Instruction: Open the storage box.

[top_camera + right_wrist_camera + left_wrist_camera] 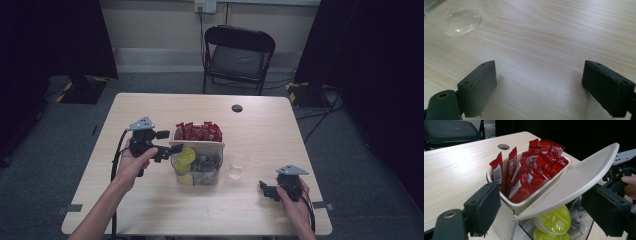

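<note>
Left gripper (544, 212), jaws apart, sits at the tilted cream lid (574, 182) of the clear capsule box (197, 167) mid-table, probably to lift it, while right gripper (539, 87) waits open over bare table (549, 37).

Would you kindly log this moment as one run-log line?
left claw: open, at organiser lid, lid tilted up | right claw: open over bare table | red sachets in tray | clear cup beside organiser
</note>
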`<state>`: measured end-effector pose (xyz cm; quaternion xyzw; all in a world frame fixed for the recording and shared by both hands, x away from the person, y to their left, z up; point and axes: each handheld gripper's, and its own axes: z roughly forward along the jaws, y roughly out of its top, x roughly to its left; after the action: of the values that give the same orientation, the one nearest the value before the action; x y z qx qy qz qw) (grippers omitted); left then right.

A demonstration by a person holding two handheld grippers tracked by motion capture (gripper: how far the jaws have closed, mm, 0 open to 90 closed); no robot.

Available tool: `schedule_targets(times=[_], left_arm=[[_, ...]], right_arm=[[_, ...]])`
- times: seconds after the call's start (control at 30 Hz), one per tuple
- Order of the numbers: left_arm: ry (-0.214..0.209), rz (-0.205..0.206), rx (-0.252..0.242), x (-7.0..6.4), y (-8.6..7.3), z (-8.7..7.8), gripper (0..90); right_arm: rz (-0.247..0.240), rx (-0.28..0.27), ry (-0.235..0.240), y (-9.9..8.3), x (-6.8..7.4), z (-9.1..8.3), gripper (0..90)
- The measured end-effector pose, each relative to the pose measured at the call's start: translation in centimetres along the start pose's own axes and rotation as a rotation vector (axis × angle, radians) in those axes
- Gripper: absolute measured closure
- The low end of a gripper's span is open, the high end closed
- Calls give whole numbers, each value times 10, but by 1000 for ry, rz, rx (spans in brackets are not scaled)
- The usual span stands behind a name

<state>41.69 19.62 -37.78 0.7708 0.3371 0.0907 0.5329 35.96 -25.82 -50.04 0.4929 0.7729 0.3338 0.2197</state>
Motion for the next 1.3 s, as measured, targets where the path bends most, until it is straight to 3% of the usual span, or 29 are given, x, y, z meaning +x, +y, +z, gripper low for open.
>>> schedule_targets(times=[0.37,0.53,1.3], left_arm=[[12,-14,-11,5,1,2,159],[38,12,-5,4,1,3,158],[56,-50,2,22,-3,11,158]], right_arm=[[-1,-1,-1,0,0,0,118],[-1,-1,-1,0,0,0,117],[-1,0,0,0,0,0,118]])
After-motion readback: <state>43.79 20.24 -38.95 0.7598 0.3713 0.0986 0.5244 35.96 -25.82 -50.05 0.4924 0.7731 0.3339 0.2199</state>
